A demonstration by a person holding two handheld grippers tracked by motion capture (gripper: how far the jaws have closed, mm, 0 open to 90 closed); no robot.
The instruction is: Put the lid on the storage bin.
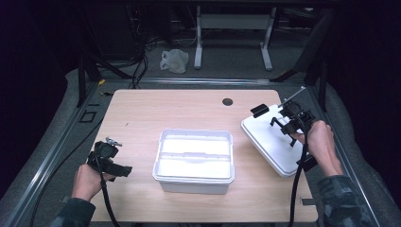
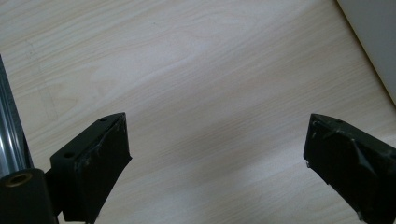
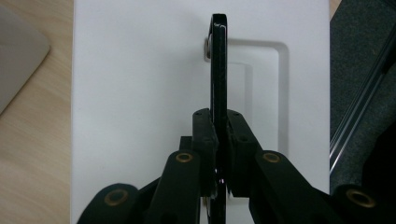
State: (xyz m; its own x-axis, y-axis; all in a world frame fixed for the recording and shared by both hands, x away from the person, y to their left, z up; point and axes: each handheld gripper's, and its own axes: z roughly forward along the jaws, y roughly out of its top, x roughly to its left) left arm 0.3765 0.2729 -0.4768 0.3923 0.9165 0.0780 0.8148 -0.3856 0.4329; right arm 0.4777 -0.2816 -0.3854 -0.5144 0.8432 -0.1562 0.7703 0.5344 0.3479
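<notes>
Mid-task: right claw point(image 3: 217, 140) has a thin black flat item point(image 3: 218, 65) pinched over the white lid point(image 1: 272, 142); not placed anywhere yet.
Largest first: desk point(image 1: 142, 113) fills frame centre; white two-compartment bin point(image 1: 195, 161) sits centre, both compartments look empty, so I judge the loading or closing step is not done. Lid lies flat at right of frame, well apart from the bin, tilted diagonally. In the right gripper view the jaws are together, clamped on the black item edge-on, above the lid's recessed panel; can't tell what the item is. Left claw point(image 2: 217, 154) at lower left, jaws wide apart, nothing between them, over bare wood; bin corner at upper right of its view. Nothing on the desk blocks the path from lid to bin. Small dark hole point(image 1: 227, 101) upper centre; white bag point(image 1: 174, 60) on the floor, top of frame.
</notes>
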